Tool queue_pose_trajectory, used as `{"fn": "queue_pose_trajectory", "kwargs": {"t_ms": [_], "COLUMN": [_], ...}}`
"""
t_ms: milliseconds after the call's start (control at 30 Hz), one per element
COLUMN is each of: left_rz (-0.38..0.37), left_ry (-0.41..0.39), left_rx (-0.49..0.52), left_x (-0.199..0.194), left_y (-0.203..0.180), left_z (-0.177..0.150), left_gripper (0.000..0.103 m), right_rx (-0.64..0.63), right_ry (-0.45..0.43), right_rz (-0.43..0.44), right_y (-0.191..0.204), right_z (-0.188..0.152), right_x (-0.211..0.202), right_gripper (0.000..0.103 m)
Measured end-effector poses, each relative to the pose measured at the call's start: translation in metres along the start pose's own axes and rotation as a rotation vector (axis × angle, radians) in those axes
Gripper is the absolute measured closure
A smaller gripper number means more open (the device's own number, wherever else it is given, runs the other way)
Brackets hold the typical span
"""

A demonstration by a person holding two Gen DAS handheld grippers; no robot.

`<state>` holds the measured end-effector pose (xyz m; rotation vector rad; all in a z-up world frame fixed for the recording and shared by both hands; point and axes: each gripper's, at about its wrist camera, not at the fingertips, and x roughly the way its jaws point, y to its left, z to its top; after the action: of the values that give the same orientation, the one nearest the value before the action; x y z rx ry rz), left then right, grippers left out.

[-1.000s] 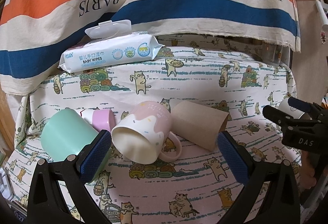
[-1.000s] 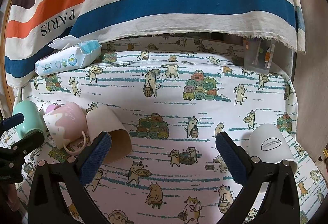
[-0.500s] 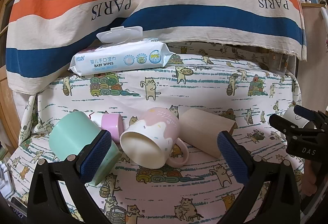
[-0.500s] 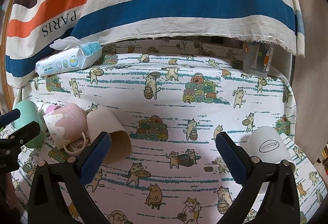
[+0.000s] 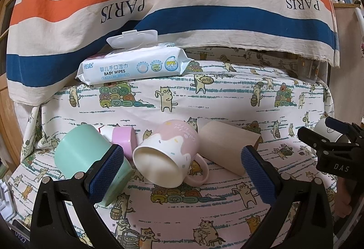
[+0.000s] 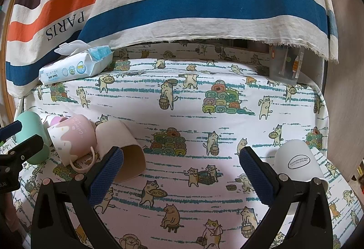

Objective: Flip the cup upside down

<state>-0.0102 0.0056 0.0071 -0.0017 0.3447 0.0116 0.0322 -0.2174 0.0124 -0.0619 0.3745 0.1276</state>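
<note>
We hold left gripper (image 5: 182,167) jaws spread before tipped pink mug (image 5: 167,158) | right gripper (image 6: 180,166) jaws spread over cat-print worktop (image 6: 193,103) | white cup (image 6: 298,161) upside down beside it

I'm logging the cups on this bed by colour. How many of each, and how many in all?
Mint green cup: 1
Pink-and-cream mug: 1
Beige cup: 1
White cup: 1
Total: 4 cups
The small lilac item behind the mug is unclear, so not counted.
</note>
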Motion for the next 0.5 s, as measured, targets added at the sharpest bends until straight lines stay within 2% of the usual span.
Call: {"fn": "queue_pose_trajectory", "kwargs": {"t_ms": [500], "left_rz": [-0.001], "left_ry": [0.003], "left_rx": [0.001], "left_x": [0.0008], "left_y": [0.0007], "left_z": [-0.0006], "left_gripper": [0.001], "right_rx": [0.001], "right_ry": [0.001], "right_rz": [-0.001], "right_y": [-0.0003], "right_z": [-0.0001], "right_x": [0.0000], "right_gripper": [0.001]}}
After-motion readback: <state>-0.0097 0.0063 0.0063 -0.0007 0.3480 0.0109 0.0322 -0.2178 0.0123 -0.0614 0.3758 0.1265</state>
